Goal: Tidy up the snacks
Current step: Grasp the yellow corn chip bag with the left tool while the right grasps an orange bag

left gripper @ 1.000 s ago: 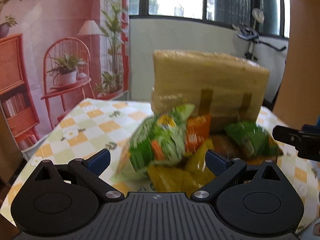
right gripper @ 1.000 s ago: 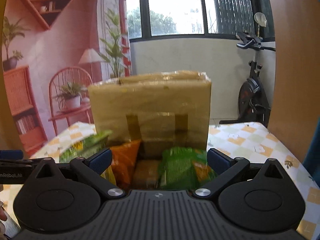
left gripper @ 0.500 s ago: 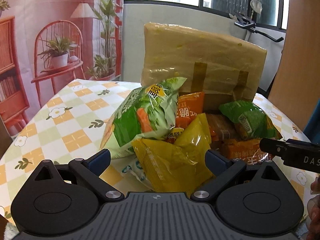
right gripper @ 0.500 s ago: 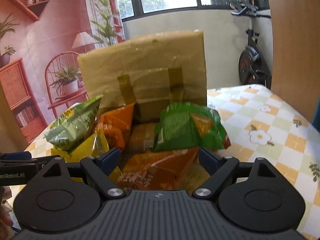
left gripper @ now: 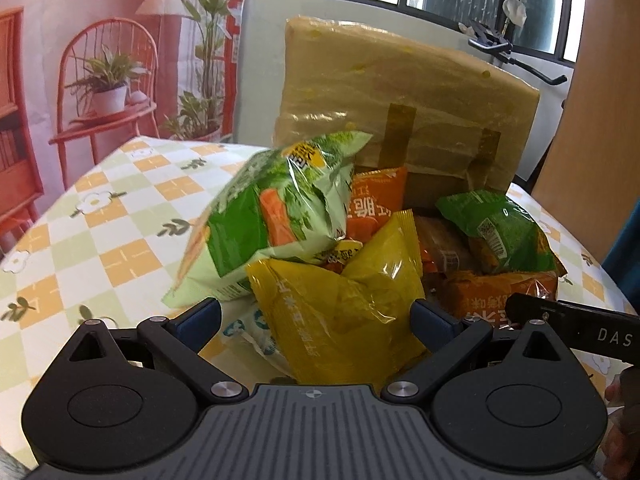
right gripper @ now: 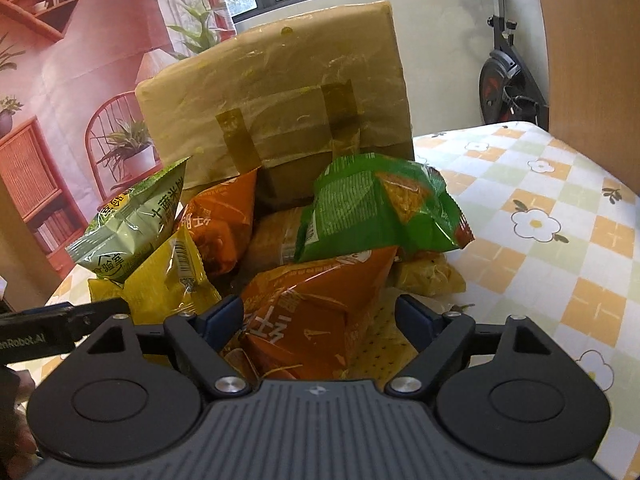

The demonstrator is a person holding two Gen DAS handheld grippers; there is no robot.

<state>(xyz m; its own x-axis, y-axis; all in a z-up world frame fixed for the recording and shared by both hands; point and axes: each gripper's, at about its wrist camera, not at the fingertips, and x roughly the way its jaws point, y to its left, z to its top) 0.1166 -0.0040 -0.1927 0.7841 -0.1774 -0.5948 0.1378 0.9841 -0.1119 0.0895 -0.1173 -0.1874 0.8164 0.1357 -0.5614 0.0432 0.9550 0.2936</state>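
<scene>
A pile of snack bags lies on the checked tablecloth against a taped cardboard box (left gripper: 404, 108) (right gripper: 280, 100). My left gripper (left gripper: 316, 316) is open, with a yellow bag (left gripper: 340, 304) between its fingers and untouched by the pads. A light green bag (left gripper: 276, 216) leans above it. My right gripper (right gripper: 320, 312) is closing around an orange bag (right gripper: 316, 304); the right pad still stands clear of it. On top sits a dark green bag (right gripper: 376, 204) (left gripper: 504, 232). One finger of each gripper shows at the edge of the other's view.
The tablecloth (left gripper: 100, 232) (right gripper: 560, 240) stretches left and right of the pile. A wooden panel (right gripper: 592, 40) stands at the right, with an exercise bike (right gripper: 508, 80) behind the table. A hand (left gripper: 624, 412) shows at the lower right of the left wrist view.
Both grippers have sunk and tilted down toward the pile, which now fills the views. The right gripper's fingers have drawn closer together around the orange bag.
</scene>
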